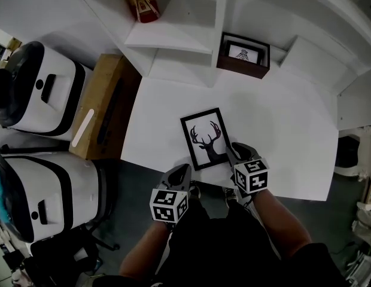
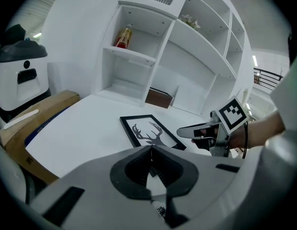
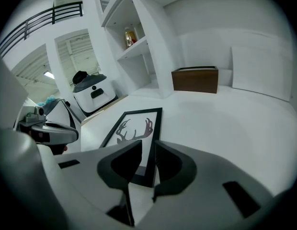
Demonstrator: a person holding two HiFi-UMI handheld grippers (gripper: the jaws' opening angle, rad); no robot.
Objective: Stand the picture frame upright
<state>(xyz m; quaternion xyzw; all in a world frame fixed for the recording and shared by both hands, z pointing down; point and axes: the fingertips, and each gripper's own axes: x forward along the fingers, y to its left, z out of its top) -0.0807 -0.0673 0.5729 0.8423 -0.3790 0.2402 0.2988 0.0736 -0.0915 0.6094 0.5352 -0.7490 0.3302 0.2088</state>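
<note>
With the right gripper spread at the picture frame's corner and the left gripper pressed together, a shallow pinch is risking slippage.

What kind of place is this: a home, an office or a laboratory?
Probably a home-style corner staged in a laboratory or hall: a white desk with built-in shelves holds a deer picture frame, yet bulky white machines and a cardboard box stand beside it.

The picture frame lies flat and face up on the white table, not yet standing, a slim black frame around a white sheet with a black antlered deer head, turned slightly askew, its near end close to the table's front edge.
</note>
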